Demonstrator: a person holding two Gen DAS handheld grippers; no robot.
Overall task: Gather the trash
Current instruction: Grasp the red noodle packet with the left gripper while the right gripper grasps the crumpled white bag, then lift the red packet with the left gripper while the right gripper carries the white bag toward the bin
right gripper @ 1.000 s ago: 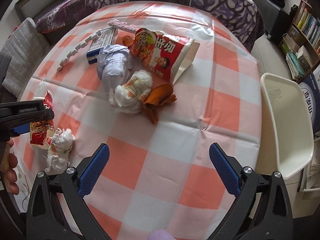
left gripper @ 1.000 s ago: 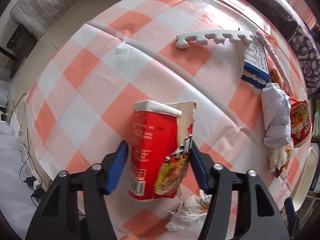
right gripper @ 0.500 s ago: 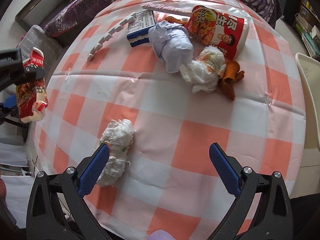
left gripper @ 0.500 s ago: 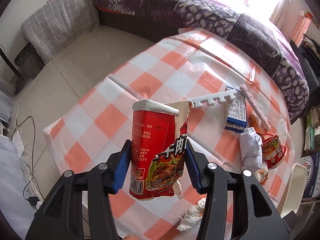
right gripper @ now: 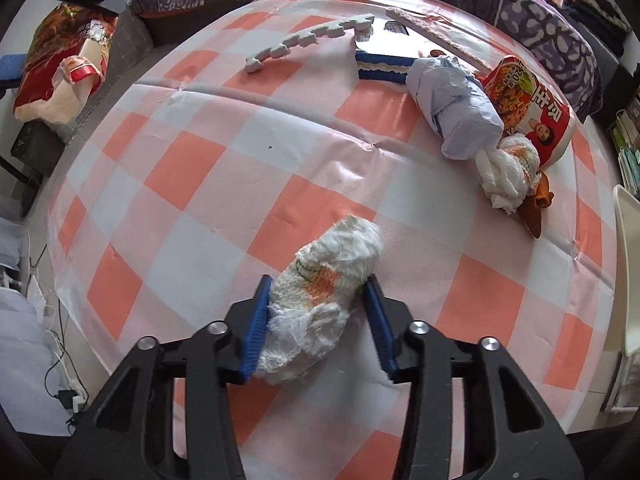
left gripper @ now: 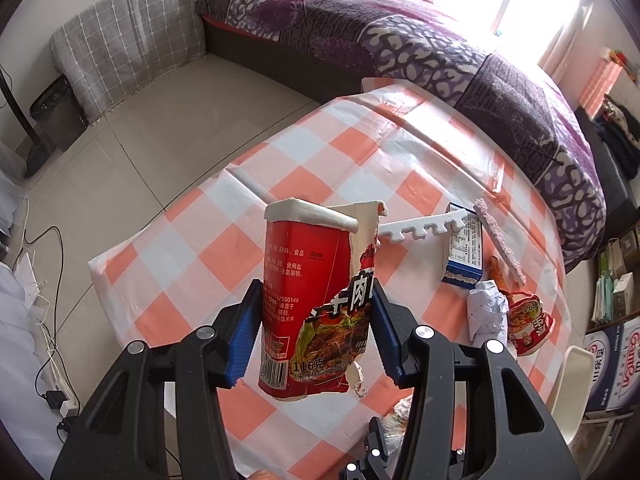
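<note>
Left wrist view. The left hand-held gripper (left gripper: 314, 334) clamps a torn red instant-noodle cup (left gripper: 316, 300) between its blue pads, holding it upright in the air above the bench (left gripper: 192, 248), which is covered by an orange-and-white checked cloth. Beyond the cup lie a white notched foam strip (left gripper: 422, 229), a blue-and-white carton (left gripper: 462, 252), a pink fuzzy strip (left gripper: 499, 246), a crumpled grey-white paper wad (left gripper: 486, 312) and a second red noodle cup (left gripper: 530, 322) on its side. A bed (left gripper: 400, 40) with a purple patterned cover stands behind the bench.

Right wrist view. The right hand-held gripper (right gripper: 320, 322) stands at the bench surface with its jaws narrowed on a crumpled white tissue wad (right gripper: 320, 304); both blue pads touch its sides, and the wad rests on the cloth. Farther right, a second tissue wad (right gripper: 508, 172) lies against the paper wad and an orange-brown peel (right gripper: 536, 210). The held red cup appears at upper left, off the bench edge.
</note>
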